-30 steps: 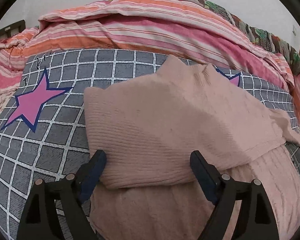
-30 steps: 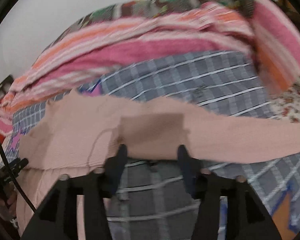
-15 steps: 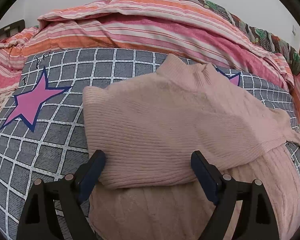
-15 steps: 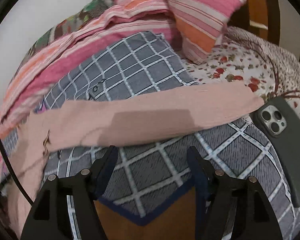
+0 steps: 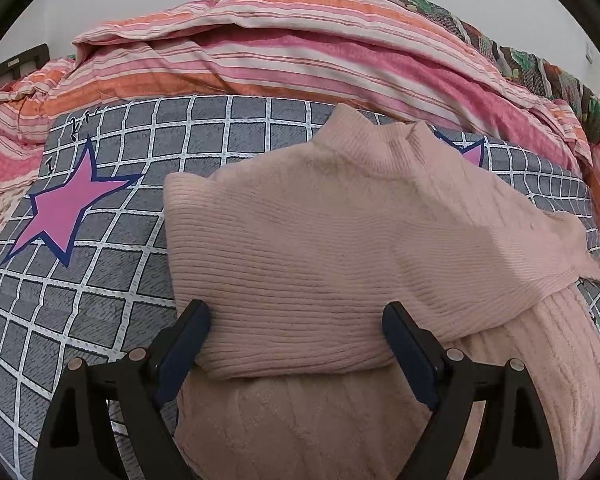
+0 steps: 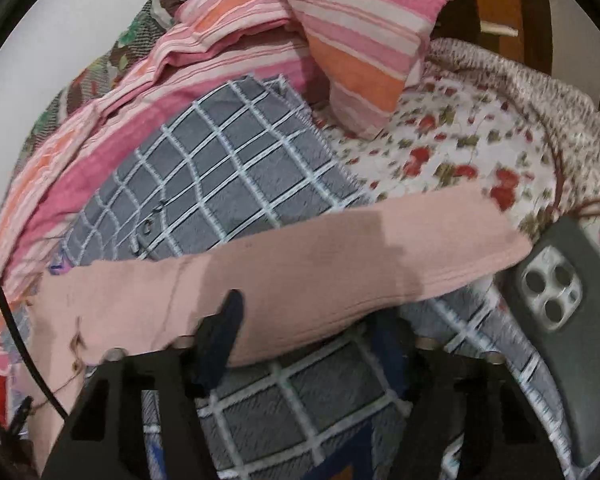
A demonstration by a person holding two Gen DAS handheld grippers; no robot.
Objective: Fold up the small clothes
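A pale pink knit sweater (image 5: 340, 240) lies on a grey checked blanket (image 5: 112, 248), collar at the far side, left sleeve folded across the body. My left gripper (image 5: 296, 336) is open, its jaws straddling the folded sleeve's near edge without holding it. In the right wrist view the sweater's other sleeve (image 6: 300, 276) stretches across the blanket (image 6: 220, 168) toward the right. My right gripper (image 6: 312, 328) is open at the sleeve's near edge; the left finger (image 6: 224, 328) lies over the fabric, the right finger sits partly under it.
A striped pink and orange quilt (image 5: 260, 52) is heaped behind the sweater. A striped pillow (image 6: 372, 28) and a floral sheet (image 6: 460, 140) lie at the right. A phone in a dark case (image 6: 560, 312) rests by the sleeve's cuff. A wooden headboard (image 6: 500, 4) stands behind.
The right gripper swung right along the outstretched sleeve and dropped closer, its fingers now at the sleeve's edge. The phone came into view. The left gripper and folded sleeve barely moved.
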